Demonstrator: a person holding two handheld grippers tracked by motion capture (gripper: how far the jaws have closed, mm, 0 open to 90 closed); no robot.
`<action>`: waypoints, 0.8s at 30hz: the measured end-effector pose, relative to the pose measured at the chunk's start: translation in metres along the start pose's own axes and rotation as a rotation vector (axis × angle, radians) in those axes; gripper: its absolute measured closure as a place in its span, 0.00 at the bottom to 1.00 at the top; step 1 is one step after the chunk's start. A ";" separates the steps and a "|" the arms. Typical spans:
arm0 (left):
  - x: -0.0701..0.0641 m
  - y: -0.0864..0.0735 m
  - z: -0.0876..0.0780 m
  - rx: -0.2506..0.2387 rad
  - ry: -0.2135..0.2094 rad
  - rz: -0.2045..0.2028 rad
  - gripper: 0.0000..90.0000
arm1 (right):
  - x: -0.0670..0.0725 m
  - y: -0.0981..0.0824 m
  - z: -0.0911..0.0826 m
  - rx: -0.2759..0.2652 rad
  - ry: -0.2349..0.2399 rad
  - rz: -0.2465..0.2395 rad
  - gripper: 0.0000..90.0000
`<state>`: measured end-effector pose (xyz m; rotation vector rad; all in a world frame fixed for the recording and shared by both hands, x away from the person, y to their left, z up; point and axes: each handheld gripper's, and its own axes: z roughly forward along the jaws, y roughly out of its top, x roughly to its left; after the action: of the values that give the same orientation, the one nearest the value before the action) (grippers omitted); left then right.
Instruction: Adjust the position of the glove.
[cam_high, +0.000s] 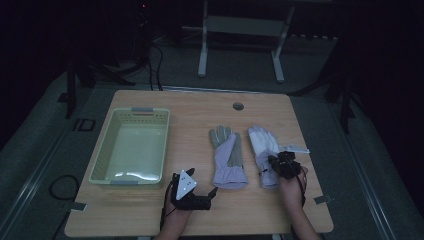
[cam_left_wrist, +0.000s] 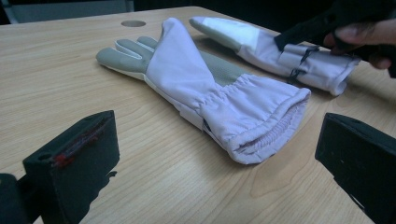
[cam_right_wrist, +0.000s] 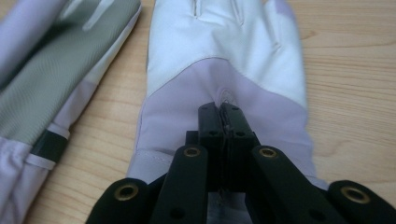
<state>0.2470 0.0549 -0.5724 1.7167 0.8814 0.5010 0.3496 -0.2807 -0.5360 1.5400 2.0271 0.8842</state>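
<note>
Spreading under two gloves (cam_high: 229, 159) and a basket (cam_high: 132, 147), wooden table (cam_high: 200, 105) in dim room.

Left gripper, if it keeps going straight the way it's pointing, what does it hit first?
Probably the near glove: its open cuff lies just ahead between the open jaws of the left gripper, with bare table before it. Depth is hard to judge.

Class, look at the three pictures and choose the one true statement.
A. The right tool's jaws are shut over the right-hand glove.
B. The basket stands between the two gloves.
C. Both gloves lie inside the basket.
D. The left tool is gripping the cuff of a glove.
A: in the right gripper view the right tool has its jaws pressed together over the right-hand glove, seemingly pinching a small fold of its fabric.
</note>
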 end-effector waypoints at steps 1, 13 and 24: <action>0.000 0.000 0.000 0.002 0.000 0.002 0.00 | 0.002 -0.001 0.001 0.000 -0.008 -0.016 0.97; 0.000 0.000 0.000 0.003 0.000 -0.001 0.00 | -0.029 0.017 -0.018 -0.035 0.136 -0.117 0.66; 0.001 0.000 0.000 0.005 0.000 -0.005 0.00 | -0.044 0.029 0.011 0.067 0.295 -0.272 0.56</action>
<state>0.2476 0.0551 -0.5723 1.7182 0.8873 0.4957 0.3894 -0.3155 -0.5239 1.1808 2.4247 0.9876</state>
